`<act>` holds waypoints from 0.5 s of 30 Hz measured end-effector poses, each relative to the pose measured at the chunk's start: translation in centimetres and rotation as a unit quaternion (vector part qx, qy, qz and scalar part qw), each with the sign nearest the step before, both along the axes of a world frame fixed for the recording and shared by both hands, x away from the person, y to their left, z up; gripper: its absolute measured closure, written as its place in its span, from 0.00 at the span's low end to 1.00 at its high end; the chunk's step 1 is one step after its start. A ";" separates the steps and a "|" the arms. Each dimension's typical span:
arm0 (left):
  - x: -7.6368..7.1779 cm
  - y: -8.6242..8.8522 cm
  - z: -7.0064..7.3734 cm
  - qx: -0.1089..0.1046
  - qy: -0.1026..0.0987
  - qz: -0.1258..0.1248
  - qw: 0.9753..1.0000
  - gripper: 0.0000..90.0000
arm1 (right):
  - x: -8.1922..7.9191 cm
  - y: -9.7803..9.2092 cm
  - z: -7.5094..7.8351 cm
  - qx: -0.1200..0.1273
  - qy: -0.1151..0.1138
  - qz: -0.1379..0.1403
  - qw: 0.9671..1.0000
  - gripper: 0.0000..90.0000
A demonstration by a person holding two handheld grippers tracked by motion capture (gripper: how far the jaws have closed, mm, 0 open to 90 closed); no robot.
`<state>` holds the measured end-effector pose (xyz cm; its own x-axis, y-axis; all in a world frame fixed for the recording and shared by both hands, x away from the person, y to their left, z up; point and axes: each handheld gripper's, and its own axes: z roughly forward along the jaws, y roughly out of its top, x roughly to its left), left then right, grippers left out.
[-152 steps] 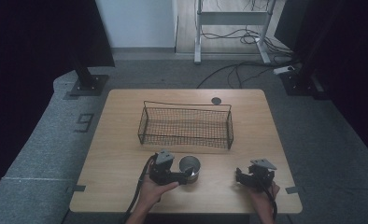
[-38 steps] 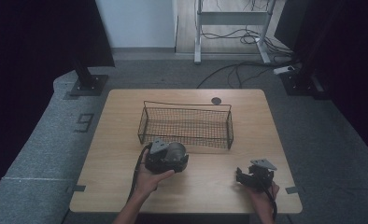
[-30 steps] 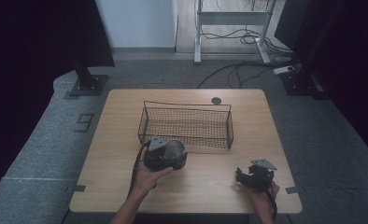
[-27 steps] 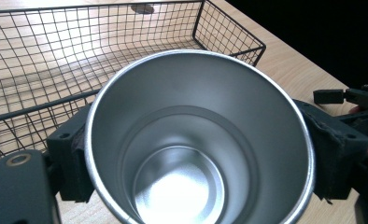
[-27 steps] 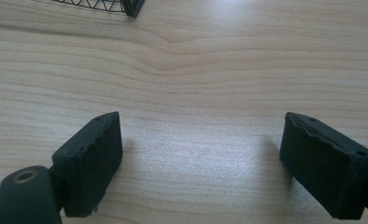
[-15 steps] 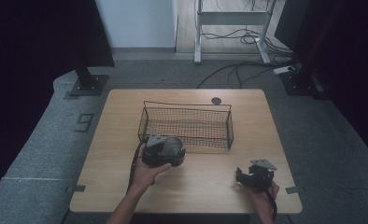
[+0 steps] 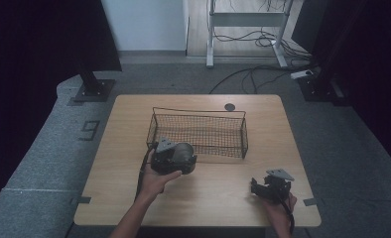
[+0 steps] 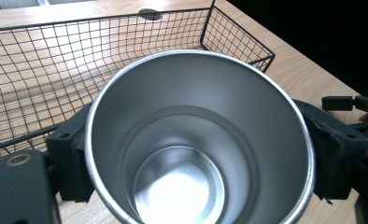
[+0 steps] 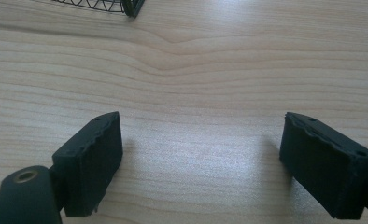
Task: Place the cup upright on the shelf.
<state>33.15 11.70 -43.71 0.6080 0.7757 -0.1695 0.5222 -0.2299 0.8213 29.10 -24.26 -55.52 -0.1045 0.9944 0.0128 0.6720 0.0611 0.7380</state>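
I see a light wooden desk [image 7: 218, 198] in the middle of the high view. Near its far edge there is a small dark round spot [image 7: 229, 106]. The grey floor [image 7: 44, 163] goes all around the desk. On the floor at the left I can read a dark number 9 [image 7: 90, 130]. Above it, in the upper left, a black stand foot [image 7: 91, 90] sits flat by a dark curtain [image 7: 44, 39]. At the top stands a white wall [image 7: 144, 25], and next to it a white metal frame [image 7: 243, 20]. Black cables [image 7: 253, 74] curl on the floor under the frame. A small white plug strip [image 7: 302, 74] lies at the upper right.
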 end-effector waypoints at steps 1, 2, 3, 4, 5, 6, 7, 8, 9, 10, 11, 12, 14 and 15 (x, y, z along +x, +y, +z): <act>0.1 0.0 0.0 0.000 0.001 0.001 1.000 0.16 | 0.0 0.0 0.0 0.000 0.000 0.000 1.000 0.15; 0.1 0.1 0.0 0.000 0.002 0.001 1.000 0.16 | 0.0 0.0 0.0 0.000 0.000 0.000 1.000 0.15; 0.2 0.1 0.0 -0.001 0.003 0.001 1.000 0.16 | 0.0 0.0 0.0 0.000 0.000 0.000 1.000 0.15; 0.3 0.2 0.1 -0.001 0.003 0.002 1.000 0.16 | 0.0 0.0 0.0 0.000 0.000 0.000 1.000 0.15; 0.4 0.2 0.1 -0.001 0.004 0.003 1.000 0.16 | 0.0 0.0 0.0 0.000 0.000 0.000 1.000 0.15; 0.5 0.3 0.1 0.001 0.005 0.003 1.000 0.16 | 0.0 0.0 0.0 0.000 0.000 0.000 1.000 0.15; 0.5 0.4 0.2 0.000 0.005 0.005 1.000 0.16 | 0.0 0.0 0.0 0.000 0.000 0.000 1.000 0.15; 0.6 0.5 0.2 -0.001 0.005 0.006 1.000 0.16 | 0.0 0.0 0.0 0.000 0.000 0.000 1.000 0.15; 0.7 0.5 0.2 -0.001 0.006 0.007 1.000 0.16 | 0.0 0.0 0.0 0.000 0.000 0.000 1.000 0.15; 0.7 0.6 0.3 -0.002 0.006 0.008 1.000 0.16 | 0.0 0.0 0.0 0.000 0.000 0.000 1.000 0.15; 0.8 0.7 0.3 -0.002 0.007 0.009 1.000 0.16 | 0.0 0.0 0.0 0.000 0.000 0.000 1.000 0.15; 0.9 0.7 0.3 -0.001 0.007 0.009 1.000 0.16 | 0.0 0.0 0.0 0.000 0.000 0.000 1.000 0.15; 1.1 0.8 0.4 0.000 0.008 0.011 1.000 0.16 | 0.0 0.0 0.0 0.000 0.000 0.000 1.000 0.15; 1.1 0.9 0.4 -0.001 0.008 0.012 1.000 0.16 | 0.0 0.0 0.0 0.000 0.000 0.000 1.000 0.15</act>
